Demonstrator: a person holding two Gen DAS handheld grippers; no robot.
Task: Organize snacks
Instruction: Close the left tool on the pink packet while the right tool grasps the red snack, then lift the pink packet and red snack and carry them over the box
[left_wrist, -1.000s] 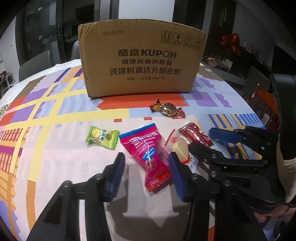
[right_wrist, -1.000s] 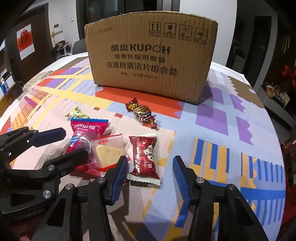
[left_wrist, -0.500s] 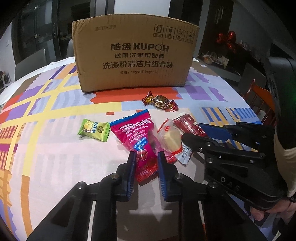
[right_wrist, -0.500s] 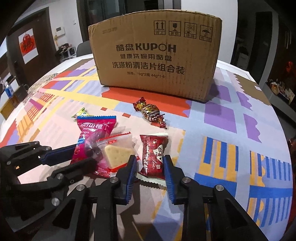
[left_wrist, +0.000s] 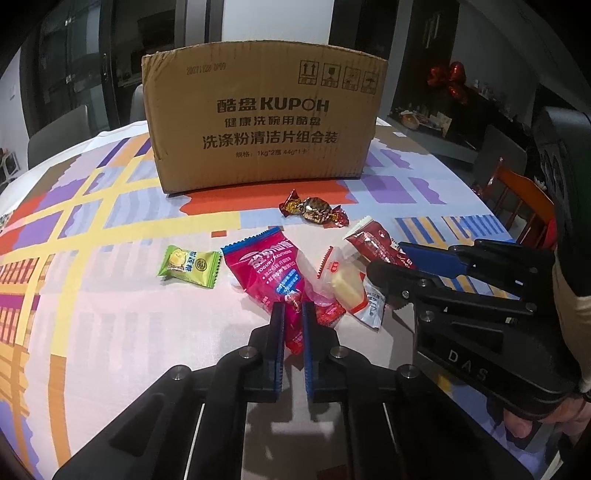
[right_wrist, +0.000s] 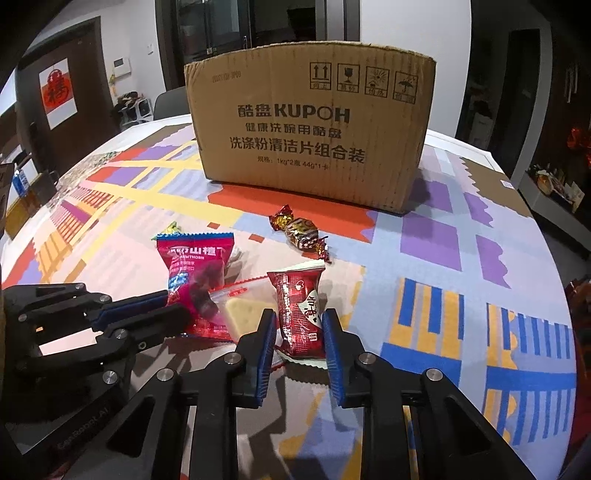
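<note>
Crowding pink packet (left_wrist: 275, 269) in left fingers (left_wrist: 276, 325), dark-red packet (right_wrist: 301, 310) in right fingers (right_wrist: 334, 332): cracker pouch (left_wrist: 345, 282), cardboard box (left_wrist: 262, 125) behind.

We note: pink packet (left_wrist: 273, 271), green candy (left_wrist: 189, 265), dark-red packet (right_wrist: 300, 312), brown box (left_wrist: 263, 125), multicoloured block-patterned tablecloth (left_wrist: 92, 295).

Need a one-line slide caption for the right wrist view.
Right gripper shut on dark red snack packet; left gripper pinches pink hawthorn packet before KUPOH cardboard box.
</note>
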